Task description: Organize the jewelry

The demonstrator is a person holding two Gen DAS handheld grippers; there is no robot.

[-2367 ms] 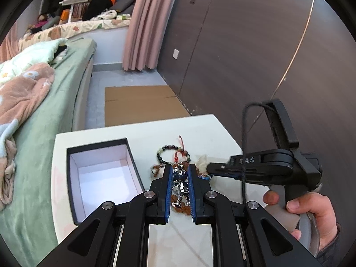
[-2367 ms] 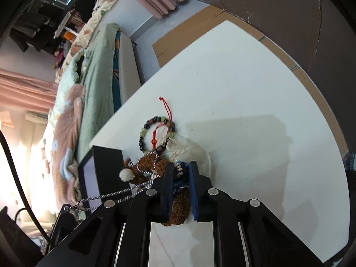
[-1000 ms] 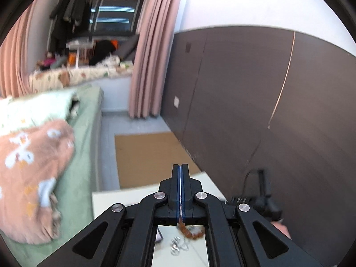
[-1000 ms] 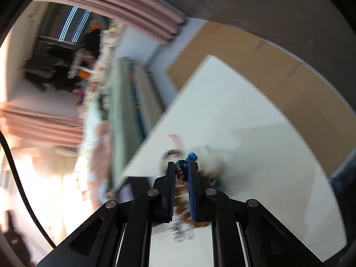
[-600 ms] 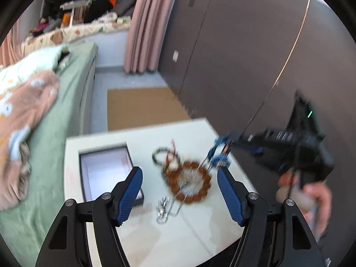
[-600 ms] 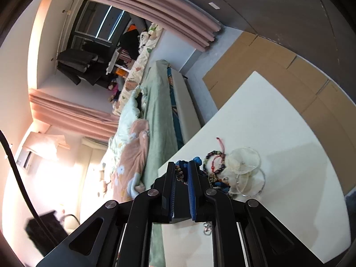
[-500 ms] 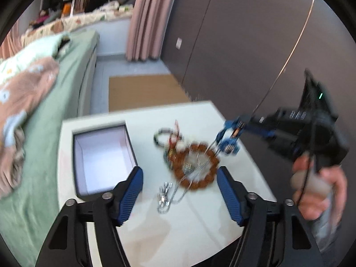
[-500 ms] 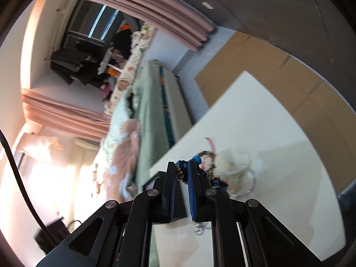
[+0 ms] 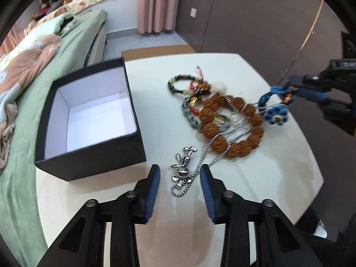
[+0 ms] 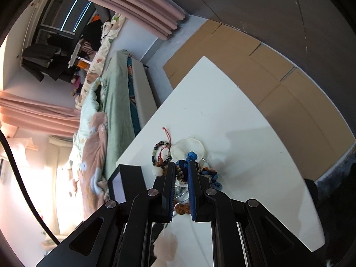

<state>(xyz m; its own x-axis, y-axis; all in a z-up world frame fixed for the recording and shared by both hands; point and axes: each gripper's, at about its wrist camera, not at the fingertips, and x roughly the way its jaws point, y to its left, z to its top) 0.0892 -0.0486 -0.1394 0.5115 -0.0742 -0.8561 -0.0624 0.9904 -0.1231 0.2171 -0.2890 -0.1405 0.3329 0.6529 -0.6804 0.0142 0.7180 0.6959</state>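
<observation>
Jewelry lies heaped right of the one black box [image 9: 89, 120]: one silver chain [image 9: 184, 171], its long axis running from the heap toward the left gripper [image 9: 179, 178], whose jaws are spread around its pendant; one brown bead ring [image 9: 233, 126]; one dark bracelet [image 9: 180, 84]. The right gripper [image 10: 180, 175] pinches one blue cord charm [image 9: 276, 113].

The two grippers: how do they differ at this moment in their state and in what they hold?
The left gripper is open, its jaws wide apart on either side of the silver chain, which lies on the white table. The right gripper is shut on the blue cord bracelet, which hangs from it beside the brown bead bracelet. The left holds nothing. Both have black bodies and blue finger pads.
</observation>
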